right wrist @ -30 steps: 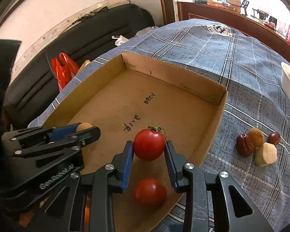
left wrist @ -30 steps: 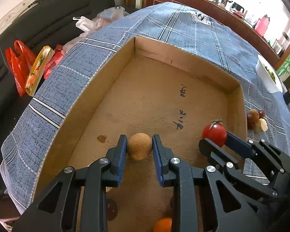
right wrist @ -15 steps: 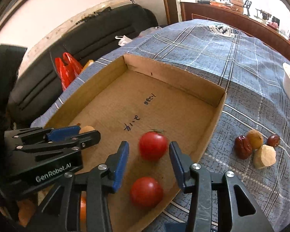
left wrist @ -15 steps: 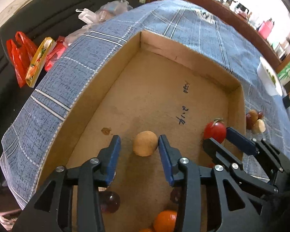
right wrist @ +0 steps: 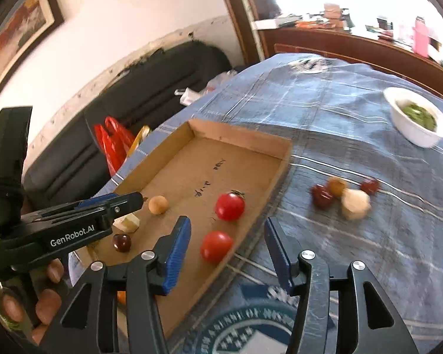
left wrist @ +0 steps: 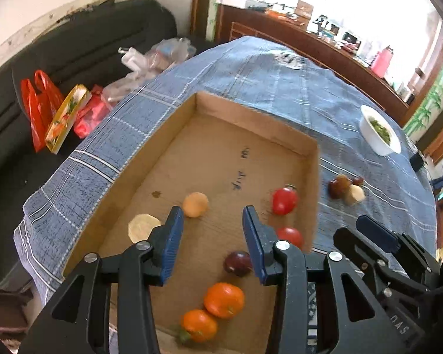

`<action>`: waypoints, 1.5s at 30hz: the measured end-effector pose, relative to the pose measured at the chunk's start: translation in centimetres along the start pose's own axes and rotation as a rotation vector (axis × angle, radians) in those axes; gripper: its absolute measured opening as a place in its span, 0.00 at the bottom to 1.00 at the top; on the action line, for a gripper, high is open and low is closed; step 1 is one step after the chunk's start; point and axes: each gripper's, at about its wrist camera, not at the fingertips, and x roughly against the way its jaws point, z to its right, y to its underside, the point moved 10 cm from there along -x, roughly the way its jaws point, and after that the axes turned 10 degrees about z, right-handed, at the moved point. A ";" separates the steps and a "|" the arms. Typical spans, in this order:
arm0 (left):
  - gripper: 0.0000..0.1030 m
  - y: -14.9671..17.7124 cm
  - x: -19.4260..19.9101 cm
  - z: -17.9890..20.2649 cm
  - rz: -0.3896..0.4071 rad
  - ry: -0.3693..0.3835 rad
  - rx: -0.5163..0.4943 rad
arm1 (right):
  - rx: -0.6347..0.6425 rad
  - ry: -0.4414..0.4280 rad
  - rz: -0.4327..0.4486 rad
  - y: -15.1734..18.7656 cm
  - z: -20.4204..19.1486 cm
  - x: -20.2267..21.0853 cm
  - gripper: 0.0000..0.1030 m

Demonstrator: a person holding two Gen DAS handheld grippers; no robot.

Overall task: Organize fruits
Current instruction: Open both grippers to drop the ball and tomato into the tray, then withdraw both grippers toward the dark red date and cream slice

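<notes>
A shallow cardboard tray (left wrist: pixel 251 121) (right wrist: pixel 239 138) lies on the blue checked cloth. On its floor lie a tan round fruit (left wrist: pixel 195 204) (right wrist: pixel 158 204), a pale slice (left wrist: pixel 143 227), two tomatoes (left wrist: pixel 284 200) (right wrist: pixel 229 206), a dark plum (left wrist: pixel 237 263) and two oranges (left wrist: pixel 224 300). My left gripper (left wrist: pixel 212 215) hangs above the tray, its jaws opening, with the tan fruit just beyond its left fingertip and untouched. My right gripper (right wrist: pixel 227 225) hovers over the tray's right wall, jaws opening, nothing pressed between them; the tomatoes rest below.
Several loose fruits (right wrist: pixel 341 194) (left wrist: pixel 345 188) lie on the cloth right of the tray. A white bowl of greens (right wrist: pixel 416 121) stands farther back right. A dark sofa with red bags (left wrist: pixel 41 109) is beyond the table's left edge.
Both grippers let go: the left off the tan fruit, the right off the tomato. Both opened and drew back and up; the fruits stay on the tray floor.
</notes>
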 end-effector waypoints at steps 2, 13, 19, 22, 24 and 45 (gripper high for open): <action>0.51 0.1 0.7 1.1 0.015 0.010 -0.022 | -0.022 0.016 0.018 0.2 0.9 1.2 0.52; 0.51 2.1 2.8 5.7 0.017 0.072 -0.100 | -0.097 0.076 0.044 2.0 4.7 5.3 0.52; 0.51 3.0 3.6 7.0 0.011 0.091 -0.122 | -0.097 0.112 0.051 2.9 5.8 6.9 0.52; 0.51 3.6 3.9 7.7 0.005 0.103 -0.133 | -0.089 0.146 0.054 3.2 6.5 7.7 0.54; 0.51 3.9 4.0 8.1 0.000 0.112 -0.140 | -0.080 0.177 0.054 3.4 7.0 8.1 0.58; 0.51 6.2 4.3 12.6 -0.058 0.195 -0.199 | -0.115 0.321 0.070 5.0 12.2 11.8 0.66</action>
